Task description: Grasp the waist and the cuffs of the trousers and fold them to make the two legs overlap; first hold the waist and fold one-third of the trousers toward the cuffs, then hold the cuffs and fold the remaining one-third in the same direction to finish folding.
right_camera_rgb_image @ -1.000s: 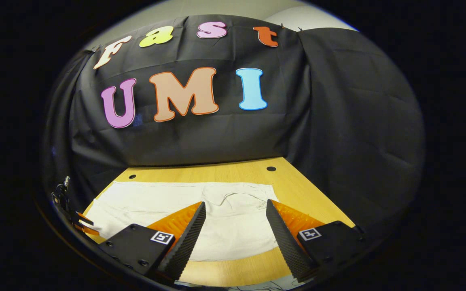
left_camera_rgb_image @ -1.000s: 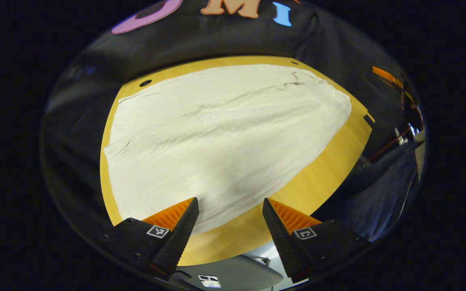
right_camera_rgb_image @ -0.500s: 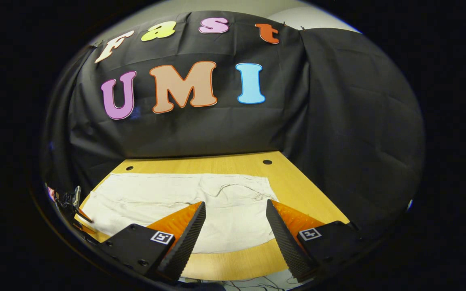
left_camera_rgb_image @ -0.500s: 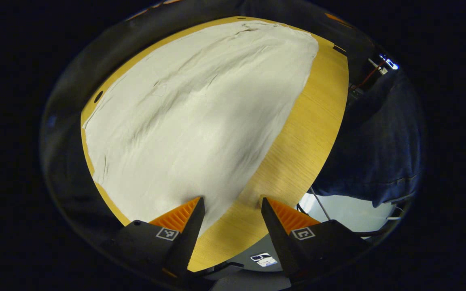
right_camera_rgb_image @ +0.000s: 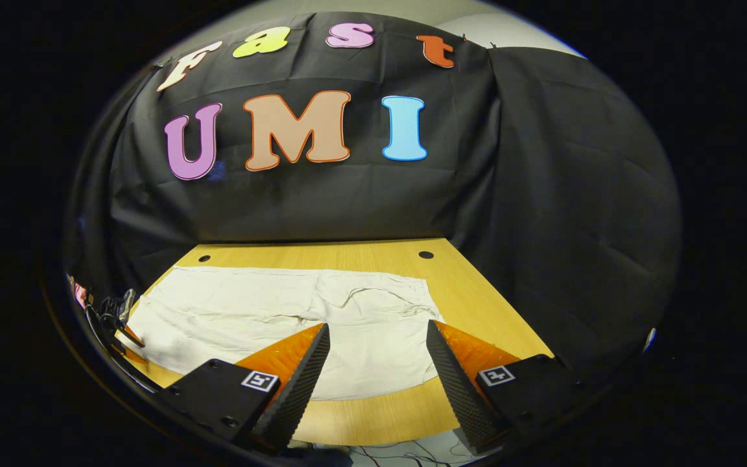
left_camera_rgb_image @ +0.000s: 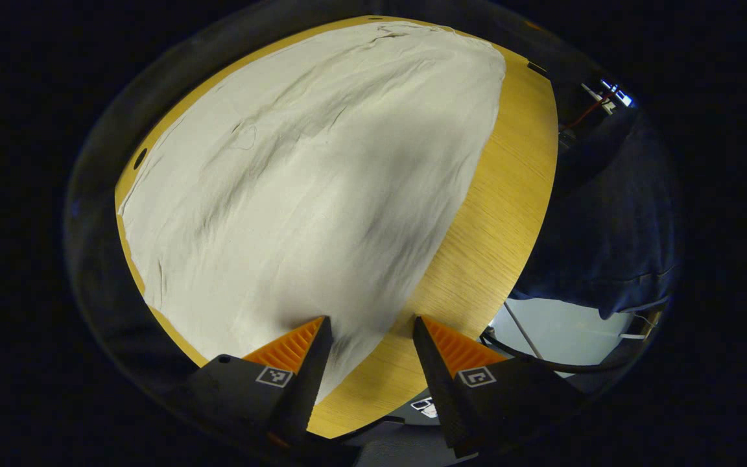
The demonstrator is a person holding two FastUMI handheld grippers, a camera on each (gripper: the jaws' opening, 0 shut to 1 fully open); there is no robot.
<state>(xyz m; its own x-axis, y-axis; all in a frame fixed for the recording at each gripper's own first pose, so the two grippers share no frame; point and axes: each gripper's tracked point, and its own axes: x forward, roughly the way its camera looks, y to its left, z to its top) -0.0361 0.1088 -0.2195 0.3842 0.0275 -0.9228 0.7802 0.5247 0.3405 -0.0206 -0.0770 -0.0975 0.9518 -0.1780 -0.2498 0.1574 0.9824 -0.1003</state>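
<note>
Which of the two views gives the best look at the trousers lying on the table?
The left gripper view: the trousers lie spread over most of the table, with creases plain. In the right gripper view the trousers look low, flat and small, partly behind the right gripper, though the waist end shows.
</note>
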